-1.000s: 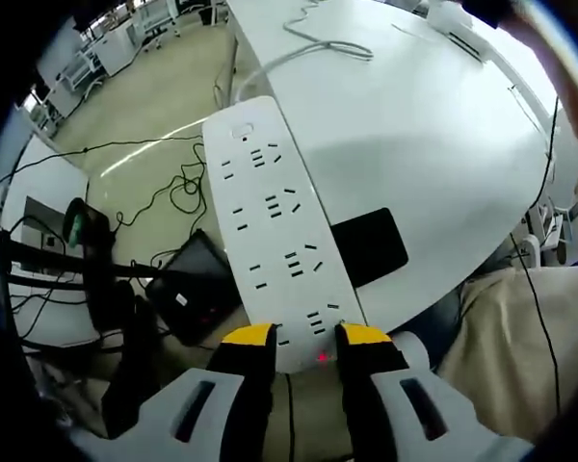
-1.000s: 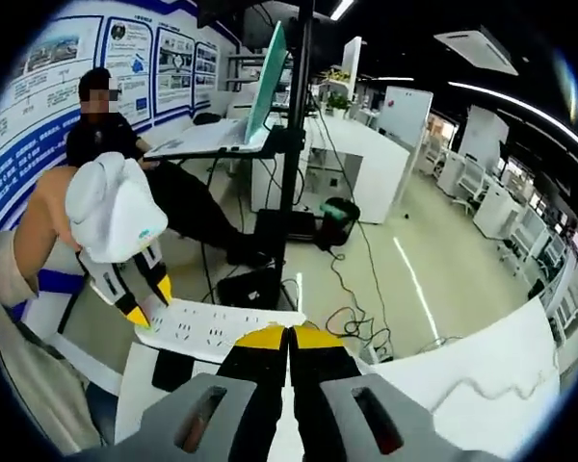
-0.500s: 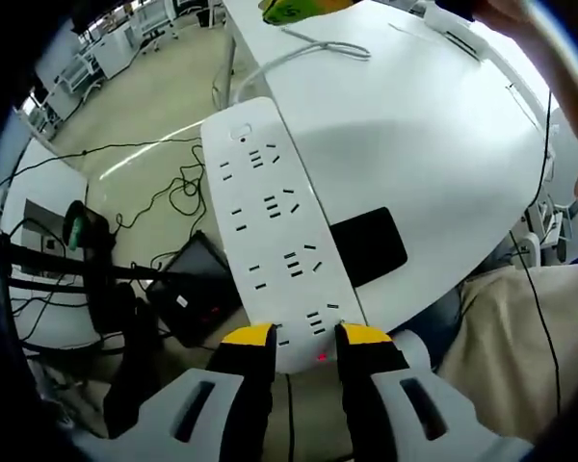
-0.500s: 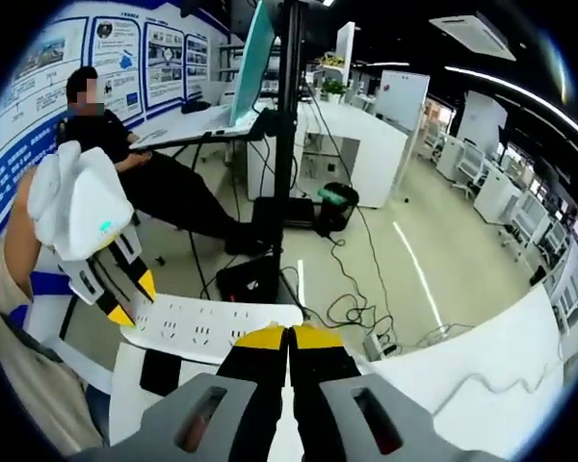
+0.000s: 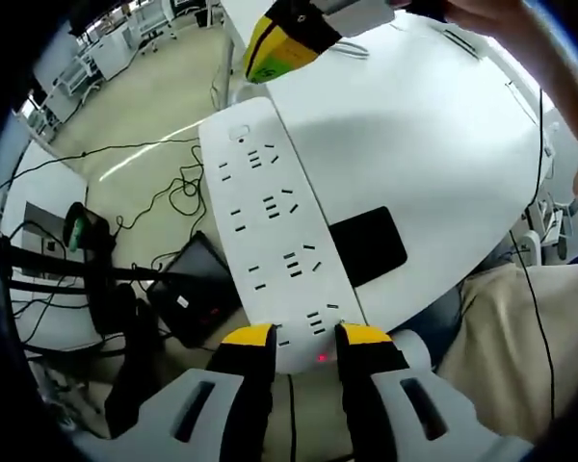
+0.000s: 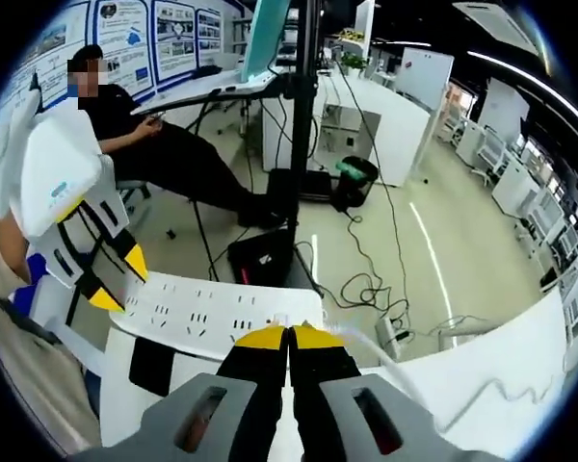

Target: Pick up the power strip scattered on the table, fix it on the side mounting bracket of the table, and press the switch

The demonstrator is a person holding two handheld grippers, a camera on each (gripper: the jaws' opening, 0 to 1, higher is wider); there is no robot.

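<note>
White bench [image 5: 433, 125] over a cabled floor [image 5: 164, 106]; left gripper [image 5: 306, 337] clamps the strip [image 5: 275, 241]; right gripper [image 6: 289, 334], jaws closed and empty, hovers above.

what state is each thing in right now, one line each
power strip: held at one end, sockets up, nothing plugged in, a red light at the gripped end
left gripper: shut on the power strip
right gripper: shut, holding nothing, above the strip's far end
black pad: lying flat on the table
white table: a white cable lying on it
</note>
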